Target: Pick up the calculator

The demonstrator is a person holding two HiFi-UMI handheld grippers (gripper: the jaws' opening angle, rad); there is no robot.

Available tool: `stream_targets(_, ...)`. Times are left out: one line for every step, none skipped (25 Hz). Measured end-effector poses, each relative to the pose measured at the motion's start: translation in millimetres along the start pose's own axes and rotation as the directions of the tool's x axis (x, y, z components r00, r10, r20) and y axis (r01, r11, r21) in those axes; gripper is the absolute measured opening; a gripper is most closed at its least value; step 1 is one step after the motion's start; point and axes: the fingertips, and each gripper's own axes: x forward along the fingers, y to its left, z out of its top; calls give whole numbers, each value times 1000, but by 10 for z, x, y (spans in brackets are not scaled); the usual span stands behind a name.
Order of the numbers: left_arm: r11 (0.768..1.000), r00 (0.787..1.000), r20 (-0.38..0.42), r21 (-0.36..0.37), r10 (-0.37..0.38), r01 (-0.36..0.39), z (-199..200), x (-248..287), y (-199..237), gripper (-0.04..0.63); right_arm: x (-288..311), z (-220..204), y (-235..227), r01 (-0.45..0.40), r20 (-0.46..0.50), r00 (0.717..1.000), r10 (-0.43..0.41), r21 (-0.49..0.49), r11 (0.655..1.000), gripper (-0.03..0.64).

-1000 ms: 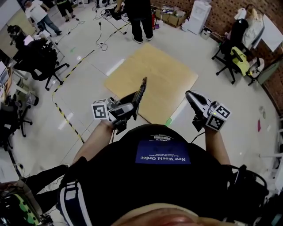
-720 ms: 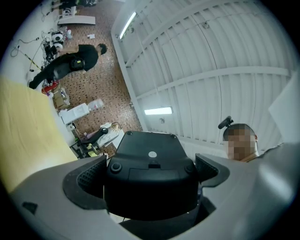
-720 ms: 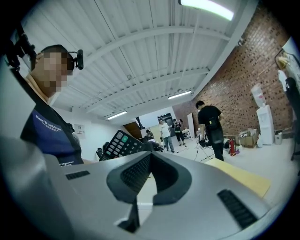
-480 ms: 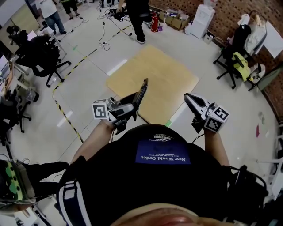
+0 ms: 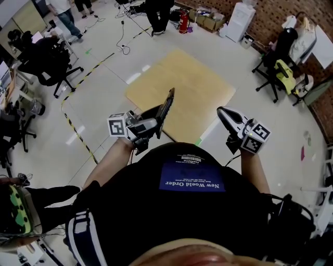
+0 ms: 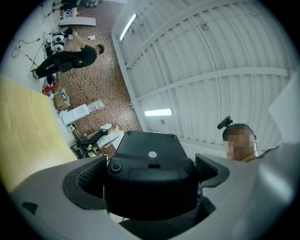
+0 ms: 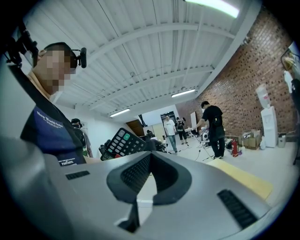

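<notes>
The black calculator (image 5: 164, 110) is held up in front of the person's chest, tilted on edge above the floor. My left gripper (image 5: 151, 124) is shut on its lower end. In the left gripper view the calculator's black back (image 6: 150, 168) fills the gap between both jaws. In the right gripper view its keypad (image 7: 123, 143) with a green key shows to the left. My right gripper (image 5: 222, 113) hovers at the right at about the same height, its jaws together with nothing between them; its ribbed pads (image 7: 136, 174) touch.
A square wooden board (image 5: 182, 88) lies on the floor ahead. Yellow-black floor tape (image 5: 78, 136) runs at the left. Office chairs (image 5: 49, 65) stand at the left and another chair (image 5: 276, 65) at the right. People stand at the back (image 5: 156, 13) near cables.
Both grippers hold nearly the same pose, with the calculator still in the left one. People at the far end of the room have walked further away.
</notes>
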Motion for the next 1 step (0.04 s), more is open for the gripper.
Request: stream_targets(1000,1000,1,0,-1,1,0,1,13,587,5,-7,-9,-1,1,1000,1,-1,1000,-15)
